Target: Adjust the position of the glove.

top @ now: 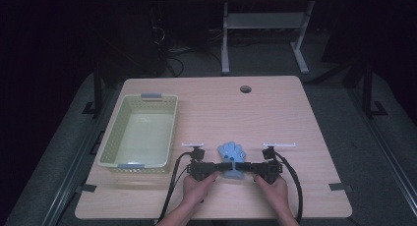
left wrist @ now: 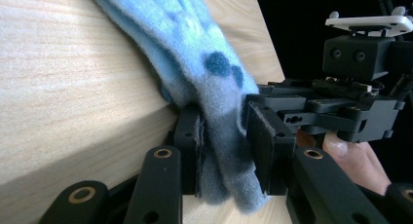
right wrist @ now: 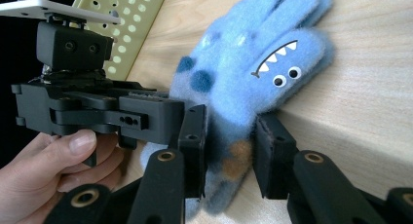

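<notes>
Grasp step: left tongs (left wrist: pixel 224 146) and right tongs (right wrist: pixel 229 151) both clamped on blue fuzzy glove (top: pixel 232 157) on table (top: pixel 275 113). Next, likely: lift together toward basket (top: pixel 162 100) (grip looks even).

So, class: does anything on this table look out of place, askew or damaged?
Nothing stands out. The blue monster glove lies flat, its cuff between both grippers' jaws, and the yellow basket sits upright and square on the table.

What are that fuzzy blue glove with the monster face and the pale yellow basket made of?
The fuzzy blue glove with the monster face looks like soft knitted fleece: its surface is hairy and matte, and it bends limply. The pale yellow perforated basket seems to be moulded plastic: smooth walls with regular rows of holes.
</notes>
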